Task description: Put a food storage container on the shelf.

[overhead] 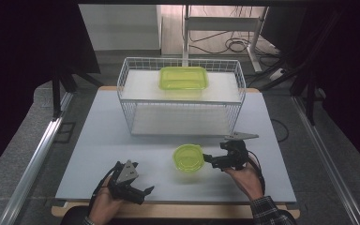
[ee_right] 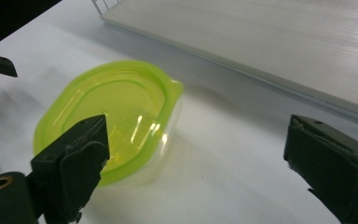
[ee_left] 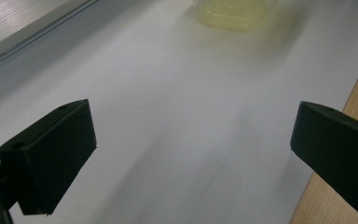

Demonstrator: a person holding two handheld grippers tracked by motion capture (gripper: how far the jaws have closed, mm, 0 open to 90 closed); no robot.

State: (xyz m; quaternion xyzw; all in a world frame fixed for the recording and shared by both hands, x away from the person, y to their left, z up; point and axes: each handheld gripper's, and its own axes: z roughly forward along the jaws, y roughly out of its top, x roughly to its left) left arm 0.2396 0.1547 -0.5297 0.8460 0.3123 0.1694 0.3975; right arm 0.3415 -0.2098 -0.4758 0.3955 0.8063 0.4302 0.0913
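A round clear container with a green lid (overhead: 188,158) stands on the white table top (overhead: 122,140), in front of the wire rack. In the right gripper view the container (ee_right: 116,116) lies just ahead of my left jaw, and no pad touches it. My right gripper (overhead: 209,159) (ee_right: 196,158) is open and points left at the container's right side. Near the table's front edge my left gripper (overhead: 143,191) (ee_left: 191,154) rests open with bare table between its jaws. The round container (ee_left: 235,14) shows blurred far ahead of it. A rectangular green-lidded box (overhead: 183,78) sits on the rack's top shelf.
A white wire rack (overhead: 180,101) with two shelves stands at the back middle of the table. A wooden edge (ee_left: 345,88) borders the white top at the front. Metal rails (overhead: 37,154) run along the floor on both sides.
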